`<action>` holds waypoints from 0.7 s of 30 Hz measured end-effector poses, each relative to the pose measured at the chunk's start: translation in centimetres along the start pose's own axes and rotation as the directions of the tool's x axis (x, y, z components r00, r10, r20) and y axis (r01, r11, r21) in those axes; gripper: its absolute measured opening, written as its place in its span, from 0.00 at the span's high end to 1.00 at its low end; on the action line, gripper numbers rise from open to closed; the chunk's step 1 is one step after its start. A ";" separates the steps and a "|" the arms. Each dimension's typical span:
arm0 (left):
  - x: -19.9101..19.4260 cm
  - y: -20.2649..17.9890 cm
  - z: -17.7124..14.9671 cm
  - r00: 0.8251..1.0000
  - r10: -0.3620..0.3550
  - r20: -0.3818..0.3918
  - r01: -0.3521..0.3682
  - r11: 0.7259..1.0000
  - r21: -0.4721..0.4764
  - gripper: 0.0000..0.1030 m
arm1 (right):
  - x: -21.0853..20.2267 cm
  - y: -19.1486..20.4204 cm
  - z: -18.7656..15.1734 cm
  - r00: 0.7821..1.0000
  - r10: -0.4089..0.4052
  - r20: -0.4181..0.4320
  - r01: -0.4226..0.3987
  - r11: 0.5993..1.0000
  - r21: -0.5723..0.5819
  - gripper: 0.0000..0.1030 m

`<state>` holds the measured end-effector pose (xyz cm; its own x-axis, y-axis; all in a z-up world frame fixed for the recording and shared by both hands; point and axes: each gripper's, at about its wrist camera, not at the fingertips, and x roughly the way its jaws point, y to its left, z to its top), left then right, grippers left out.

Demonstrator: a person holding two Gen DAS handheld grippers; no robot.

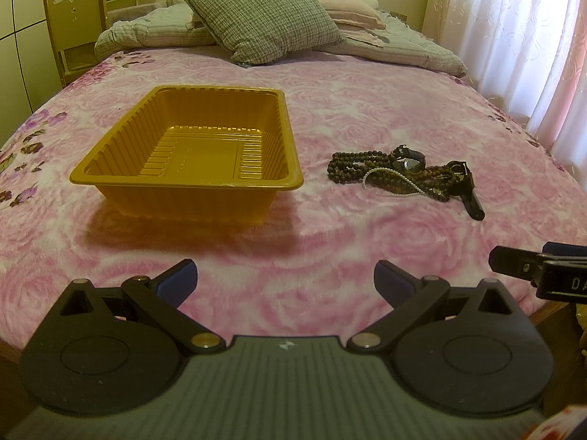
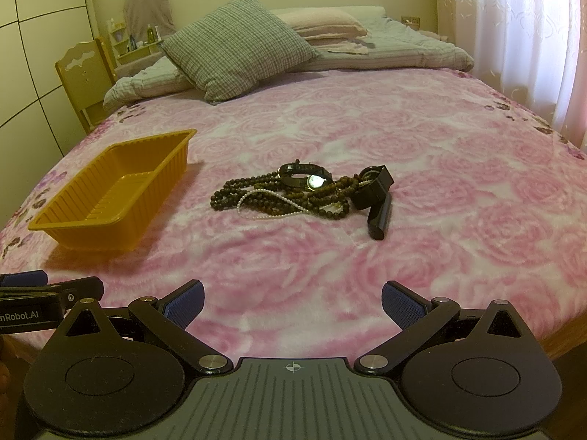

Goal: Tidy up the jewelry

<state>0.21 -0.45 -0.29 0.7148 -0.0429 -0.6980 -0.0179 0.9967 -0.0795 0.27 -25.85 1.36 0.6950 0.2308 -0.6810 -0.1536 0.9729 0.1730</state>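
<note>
Both tongs are spread wide and holding nothing right now: my left gripper (image 1: 285, 282) hangs over the near edge of the bed, facing the tray, and my right gripper (image 2: 292, 302) sits just beside it, aimed at the jewelry.

Biggest thing in view is the bed with its pink rose blanket (image 2: 422, 168). It looks soft and fuzzy, so I'd guess anything pressed into it will sink a bit. Green checked pillow (image 2: 234, 47) and folded bedding at the far end, a wooden chair (image 2: 86, 73) far left, curtains (image 2: 513, 36) on the right.

Next down is the orange tray (image 1: 183, 179), left of centre and nothing in it, so the job hasn't really started imo. The jewelry pile (image 2: 304, 194) lies well apart to its right: a dark bead necklace (image 2: 234, 190), a white pearl strand (image 2: 256, 198) looped over it, and two black watches (image 2: 372, 187) on top.

Everything's tangled, so I'd go for a watch first with the right one, since it lies on top. Grab the strap, lift slowly, and check that no beads come along.
</note>
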 end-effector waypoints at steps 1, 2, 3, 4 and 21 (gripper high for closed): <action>0.0 -0.1 0.0 1.000 -0.001 0.000 0.001 1.000 -0.002 0.01 | 0.0 0.0 0.0 1.000 -0.001 0.001 0.001 1.000 -0.001 0.00; 0.0 0.0 0.0 1.000 -0.002 0.001 0.002 1.000 -0.003 0.01 | 0.0 0.0 0.0 1.000 0.000 0.001 0.000 1.000 0.000 0.00; 0.0 0.0 0.1 1.000 -0.003 0.002 0.003 1.000 -0.006 0.01 | 0.0 0.0 0.0 1.000 0.000 0.001 0.000 1.000 0.000 0.00; 0.0 0.1 0.1 1.000 -0.004 0.007 0.004 1.000 -0.014 0.02 | 0.0 0.0 -0.1 1.000 0.000 0.002 0.000 1.000 0.000 0.00; 0.5 14.7 1.7 0.956 0.201 0.215 -0.062 0.852 -0.519 0.15 | 1.3 0.4 1.1 0.985 0.033 0.168 -0.036 0.999 0.017 0.01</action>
<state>1.45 14.34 -0.61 0.8300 0.1739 -0.5299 -0.4226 0.8161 -0.3942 1.88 -25.21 1.28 0.7978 0.2566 -0.5456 -0.1664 0.9635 0.2099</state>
